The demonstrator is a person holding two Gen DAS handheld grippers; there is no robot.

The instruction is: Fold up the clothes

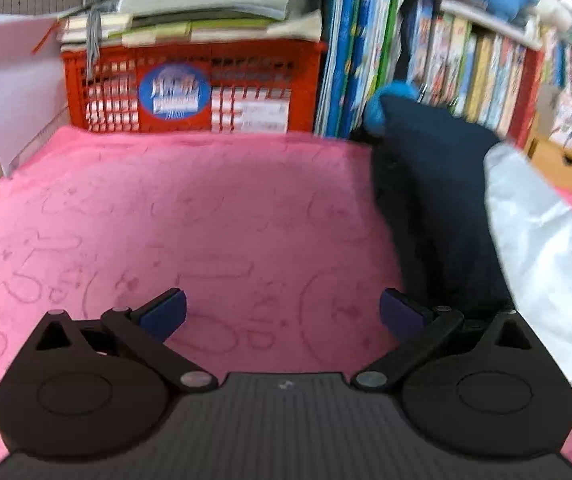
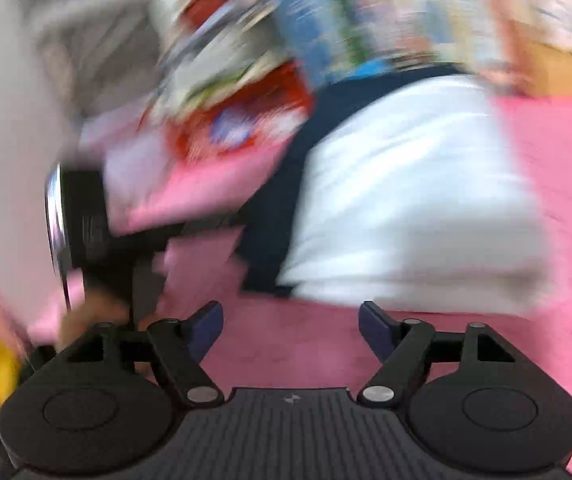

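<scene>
Clothes (image 2: 406,200) sit ungrabbed, both tongs (image 1: 282,314) (image 2: 290,326) spread and empty; that blurry right one could snag just the white layer.

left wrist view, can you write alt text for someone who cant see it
An open left hand-held gripper hovers over a pink blanket, holding nothing. To its right lies a dark navy garment with a white garment beside it. Behind stand a red crate topped with stacked books and a crowded bookshelf.
</scene>
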